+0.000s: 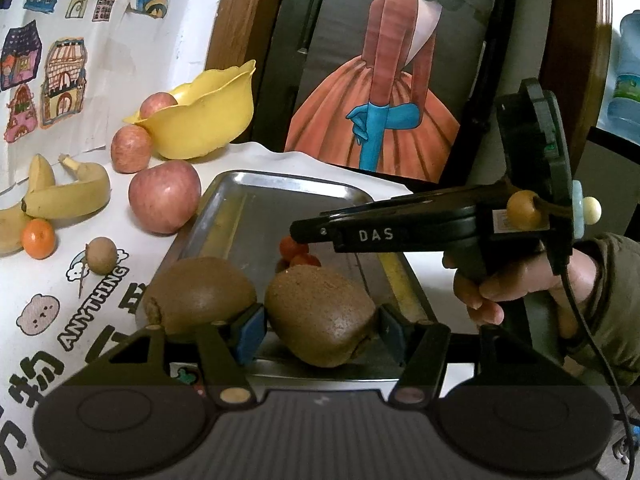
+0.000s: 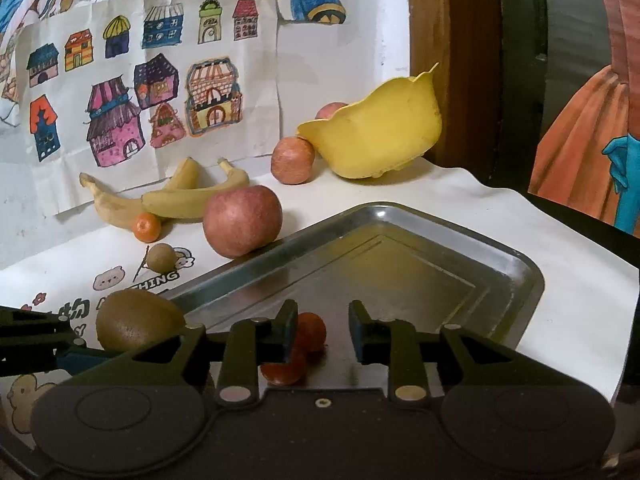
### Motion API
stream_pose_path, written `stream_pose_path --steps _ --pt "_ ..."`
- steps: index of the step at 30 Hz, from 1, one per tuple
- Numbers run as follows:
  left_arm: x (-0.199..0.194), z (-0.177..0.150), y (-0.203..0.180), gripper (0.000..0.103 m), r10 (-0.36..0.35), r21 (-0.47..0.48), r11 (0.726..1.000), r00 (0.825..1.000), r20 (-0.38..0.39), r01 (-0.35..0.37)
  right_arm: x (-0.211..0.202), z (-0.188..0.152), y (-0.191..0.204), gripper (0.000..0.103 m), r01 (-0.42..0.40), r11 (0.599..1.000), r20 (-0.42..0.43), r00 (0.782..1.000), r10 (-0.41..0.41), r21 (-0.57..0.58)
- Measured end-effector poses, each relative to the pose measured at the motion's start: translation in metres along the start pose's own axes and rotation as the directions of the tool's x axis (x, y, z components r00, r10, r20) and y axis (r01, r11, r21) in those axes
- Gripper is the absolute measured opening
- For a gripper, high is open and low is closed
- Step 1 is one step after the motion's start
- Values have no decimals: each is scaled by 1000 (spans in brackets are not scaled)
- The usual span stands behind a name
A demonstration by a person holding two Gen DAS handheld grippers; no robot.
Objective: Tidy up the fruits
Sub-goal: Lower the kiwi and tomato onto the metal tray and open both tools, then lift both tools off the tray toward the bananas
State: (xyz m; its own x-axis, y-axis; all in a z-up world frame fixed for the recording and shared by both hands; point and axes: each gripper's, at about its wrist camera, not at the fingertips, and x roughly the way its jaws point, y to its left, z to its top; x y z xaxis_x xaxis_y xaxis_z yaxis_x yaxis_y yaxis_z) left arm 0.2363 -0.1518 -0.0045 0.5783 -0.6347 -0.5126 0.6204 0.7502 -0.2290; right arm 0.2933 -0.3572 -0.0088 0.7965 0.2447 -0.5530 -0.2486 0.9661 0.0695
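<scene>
Kiwi sits between the blue pads of our left gripper, both pads pressed against its brown skin, at the near edge of the steel tray; whether it rests on the tray floor or hangs just above it, we cannot tell; a second kiwi lies just beside it to the left, at the tray's near-left corner, and seems to overlap the rim; our right gripper is parted with nothing between its fingers, low over the tray's near end; two small orange-red fruits lie on the tray beside its left finger, one partly hidden behind that finger; in the left wrist view we see that gripper from the side, a hand wrapped round its handle.

Off the tray, on the white printed cloth, a large apple rests against the tray's far-left rim; near it lie a small brown round fruit and a small tangerine, the tangerine touching the bananas behind it; farther back a yellow bowl lies tipped on its side, with a smaller apple just beside its mouth and another apple showing over its rim; drawings of houses hang on the wall behind, and a painting of a figure in an orange dress stands beyond the tray.
</scene>
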Motion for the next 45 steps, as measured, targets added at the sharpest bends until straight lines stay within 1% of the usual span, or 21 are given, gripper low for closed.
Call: stream_pose_path --steps 2,4,5,8,10,11,13,16,19,23,25,31,37,41,45 --pt "-5 0 -1 70 -4 12 1000 1000 28 4 -4 0 -2 40 12 1000 12 1000 -12 7" --pt "-10 1 -4 78 -2 26 1000 999 54 0 -10 1 -3 45 25 1000 24 999 -26 9" --pt "-13 2 -5 79 -1 31 1000 998 64 -1 -12 2 -4 46 30 999 29 999 -30 12" --pt "-22 3 -7 83 -3 39 999 996 87 0 -24 3 -4 55 44 999 52 998 -45 21" --pt "-30 3 -7 88 -2 36 999 994 106 -2 -34 3 -2 65 59 998 77 995 -60 19" --pt "-34 2 -7 90 -1 35 999 993 117 -4 -41 2 1 69 67 998 93 993 -68 14" --pt "-45 1 -6 96 10 35 999 990 142 -15 -56 1 6 81 81 997 129 988 -80 -3" --pt "-65 -3 -4 101 36 35 998 982 184 -43 -80 -2 16 89 104 994 182 979 -96 -34" --pt "-88 -9 -1 102 64 23 997 973 221 -71 -106 -9 27 97 120 991 228 968 -104 -55" --pt "-118 -15 1 102 92 2 995 963 254 -95 -137 -21 46 102 126 989 263 959 -100 -82" --pt "-132 -19 1 102 106 -3 994 959 264 -109 -151 -28 55 102 125 988 272 957 -96 -90" --pt "-170 -33 7 103 153 -14 988 949 275 -156 -187 -51 85 102 105 991 245 966 -80 -88" --pt "-203 -52 15 103 177 -57 984 942 285 -168 -218 -81 116 102 142 986 223 967 -121 -82" --pt "-220 -63 21 103 193 -93 980 939 284 -174 -233 -98 136 102 183 979 214 963 -161 -88" --pt "-233 -77 25 103 255 -123 965 931 261 -231 -247 -114 152 102 198 978 193 964 -183 -62"
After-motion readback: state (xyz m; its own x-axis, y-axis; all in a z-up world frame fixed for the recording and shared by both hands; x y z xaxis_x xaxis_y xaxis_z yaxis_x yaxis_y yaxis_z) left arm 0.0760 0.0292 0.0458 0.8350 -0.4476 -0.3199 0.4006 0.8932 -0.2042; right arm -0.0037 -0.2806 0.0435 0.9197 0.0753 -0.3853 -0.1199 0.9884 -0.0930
